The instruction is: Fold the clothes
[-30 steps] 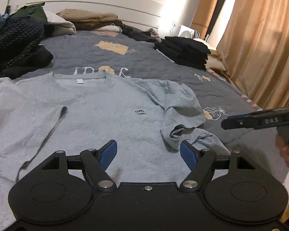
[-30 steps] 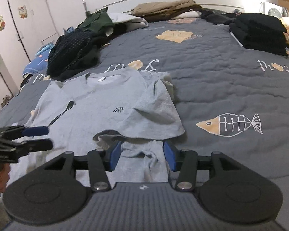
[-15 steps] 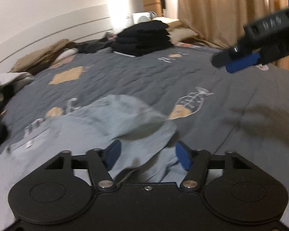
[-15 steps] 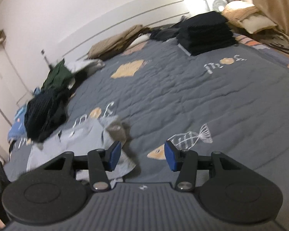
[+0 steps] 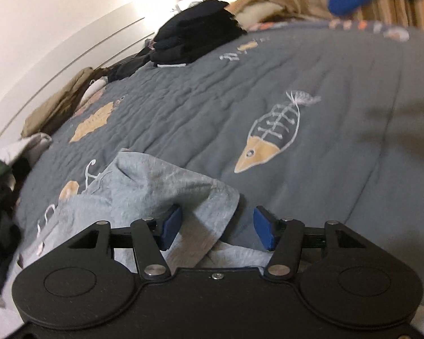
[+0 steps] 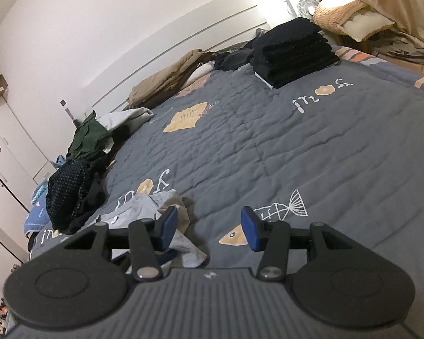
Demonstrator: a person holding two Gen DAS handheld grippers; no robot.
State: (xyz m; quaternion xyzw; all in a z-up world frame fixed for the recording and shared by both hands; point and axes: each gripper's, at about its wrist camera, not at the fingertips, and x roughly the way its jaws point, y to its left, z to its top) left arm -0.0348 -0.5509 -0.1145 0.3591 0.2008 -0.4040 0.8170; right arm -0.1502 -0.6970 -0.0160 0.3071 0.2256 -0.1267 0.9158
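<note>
While both grippers gape wide, grey t-shirt lies bunched, fold pointing toward left gripper; right gripper empty.

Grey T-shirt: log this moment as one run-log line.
grey T-shirt bunched between open left gripper fingers, not clamped | right gripper open, empty | bed quilt

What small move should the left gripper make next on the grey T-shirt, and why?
Probably close the left gripper on the grey T-shirt. Its jaws stand open with a raised fold of sleeve fabric lying between them, so a pinch there would likely secure the cloth for folding. The right gripper is open too, holding nothing.
</note>
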